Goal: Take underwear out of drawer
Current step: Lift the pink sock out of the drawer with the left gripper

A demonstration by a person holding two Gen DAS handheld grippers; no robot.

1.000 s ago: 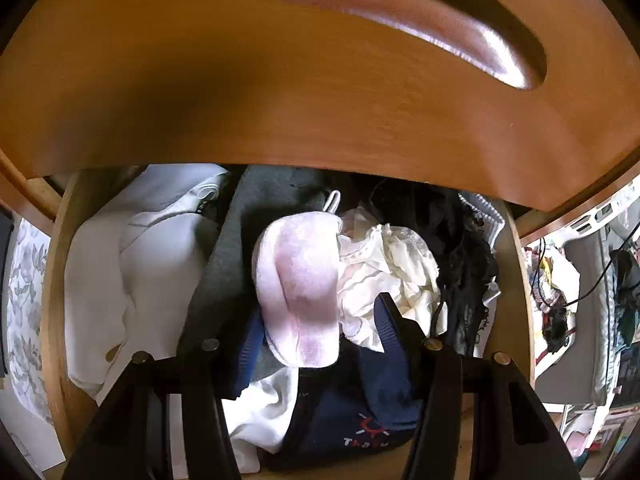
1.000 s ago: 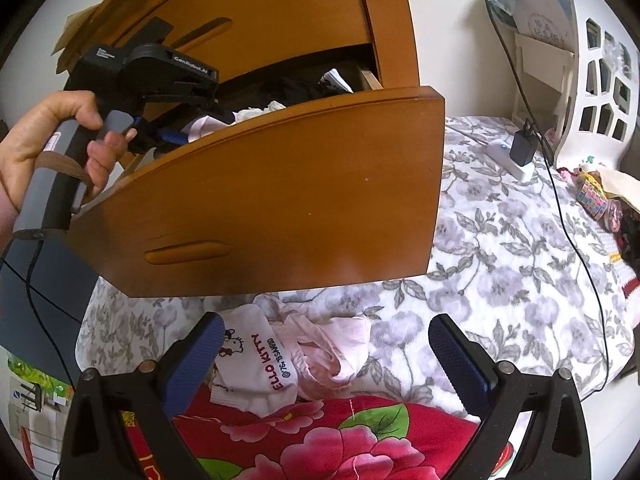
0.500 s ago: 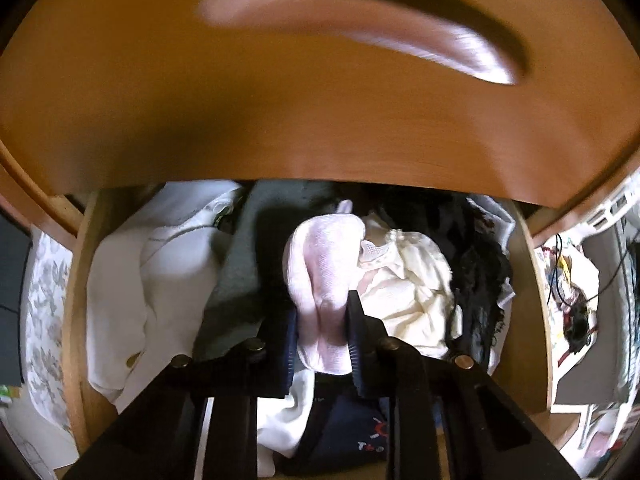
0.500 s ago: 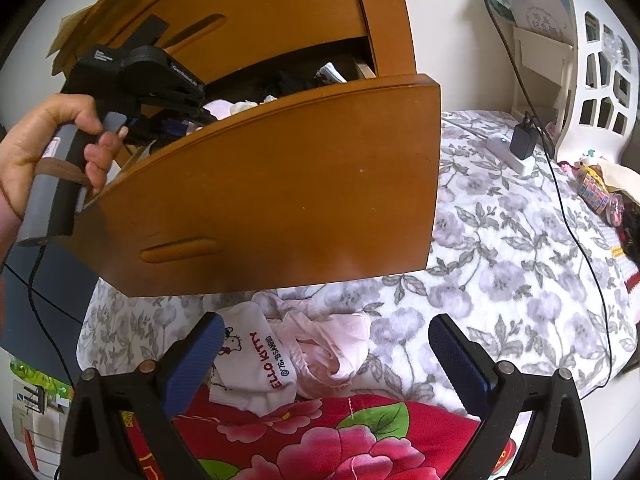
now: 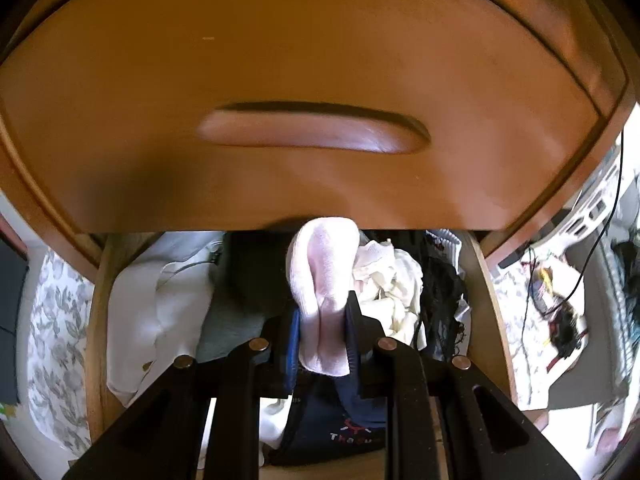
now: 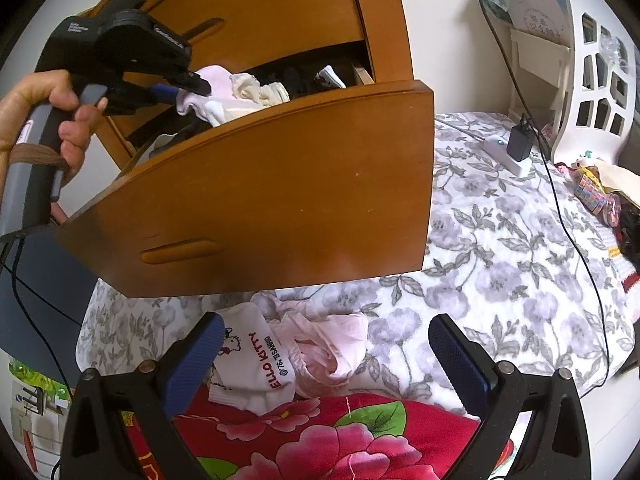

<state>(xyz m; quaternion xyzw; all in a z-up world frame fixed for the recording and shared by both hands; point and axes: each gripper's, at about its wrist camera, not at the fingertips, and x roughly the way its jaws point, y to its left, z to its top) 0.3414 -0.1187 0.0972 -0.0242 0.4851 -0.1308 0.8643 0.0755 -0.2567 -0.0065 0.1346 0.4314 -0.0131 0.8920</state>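
Both pads of our left gripper pinch the pale pink underwear at lower centre of the left wrist view, above the clothes heaped in the open drawer. From the right wrist view, our right gripper gapes wide and empty over a Hello Kitty garment on the floral bedspread, while our left hand holds its tool at upper left, the pink piece sitting at the drawer's top.
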